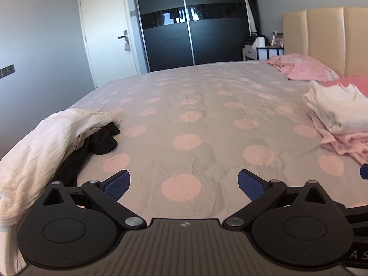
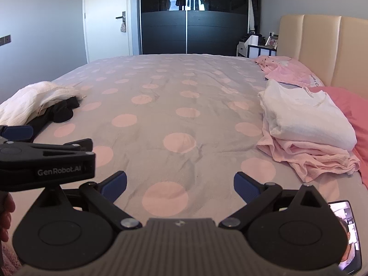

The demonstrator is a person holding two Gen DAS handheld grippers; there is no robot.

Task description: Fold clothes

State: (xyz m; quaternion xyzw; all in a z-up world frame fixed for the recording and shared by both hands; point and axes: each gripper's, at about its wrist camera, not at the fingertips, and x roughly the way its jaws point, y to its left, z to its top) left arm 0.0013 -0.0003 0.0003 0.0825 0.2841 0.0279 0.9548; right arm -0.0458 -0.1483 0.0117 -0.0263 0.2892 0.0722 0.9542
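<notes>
An unfolded pile lies at the bed's left edge: a white crinkled garment [image 1: 41, 142] over a black garment [image 1: 103, 140]; both also show in the right wrist view, white [image 2: 34, 101] and black [image 2: 62, 110]. A folded stack sits on the right: a white top [image 2: 303, 115] on a pink garment [image 2: 310, 158], also in the left wrist view [image 1: 338, 110]. My left gripper [image 1: 184, 184] is open and empty above the bedspread, the pile just to its left. My right gripper [image 2: 180, 184] is open and empty, beside the left gripper's body [image 2: 46, 161].
The bed has a grey bedspread with pink dots [image 2: 174, 92]. Pink pillows [image 2: 289, 71] lie against a beige headboard [image 2: 322, 46]. A dark sliding wardrobe [image 2: 193, 16], a white door [image 2: 105, 18] and a nightstand [image 2: 255, 48] stand beyond. A phone [image 2: 345, 234] lies at lower right.
</notes>
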